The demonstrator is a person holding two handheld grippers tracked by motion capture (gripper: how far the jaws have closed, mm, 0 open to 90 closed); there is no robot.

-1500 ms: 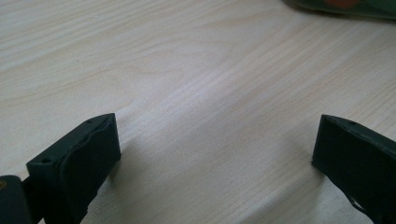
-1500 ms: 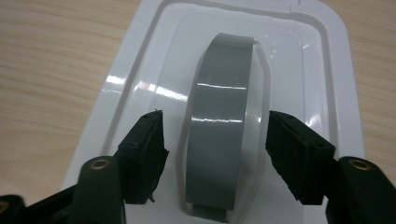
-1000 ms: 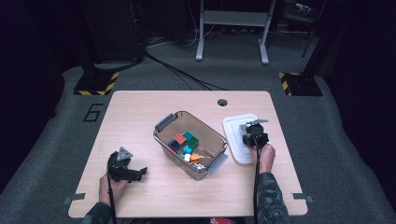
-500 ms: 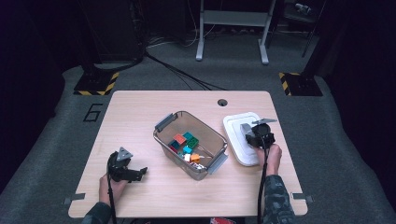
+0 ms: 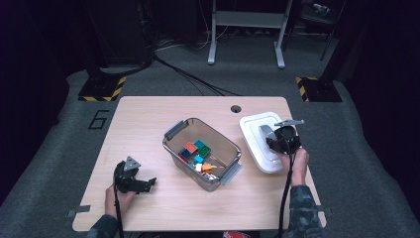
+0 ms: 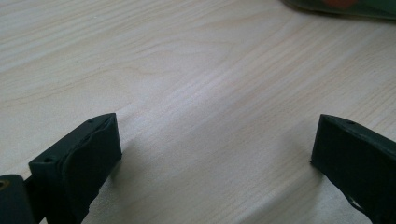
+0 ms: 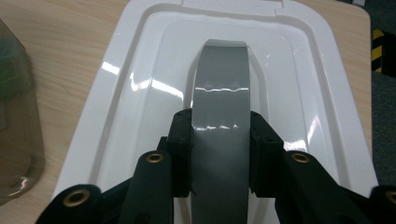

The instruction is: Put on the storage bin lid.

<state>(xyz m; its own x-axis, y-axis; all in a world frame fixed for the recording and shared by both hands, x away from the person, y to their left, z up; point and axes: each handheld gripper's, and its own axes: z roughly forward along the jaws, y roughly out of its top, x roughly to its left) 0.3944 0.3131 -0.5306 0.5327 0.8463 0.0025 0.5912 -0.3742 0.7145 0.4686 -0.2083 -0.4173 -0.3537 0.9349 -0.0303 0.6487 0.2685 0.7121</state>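
A white lid [image 5: 255,133] with a grey handle strip [image 7: 220,84] is at the right of the wooden table [image 5: 148,119]. My right gripper [image 7: 220,126] is shut on that handle, one pad on each side. In the high view the right gripper [image 5: 278,140] holds the lid, which looks slightly raised and tilted. A clear plastic bin [image 5: 174,130] with grey end handles stands mid-table and holds several coloured bricks [image 5: 195,150]. My left gripper [image 5: 147,183] rests at the front left, open; its jaws [image 6: 215,144] stand wide over bare wood.
The bin's clear wall [image 7: 14,116] is close to the lid's left side in the right gripper view. A cable hole [image 5: 236,108] sits near the table's far edge. Dark floor, stands and cables lie beyond the table.
My right gripper has risen with the white lid in its grip, and the lid has come up and shifted slightly right. The left gripper has stayed still.
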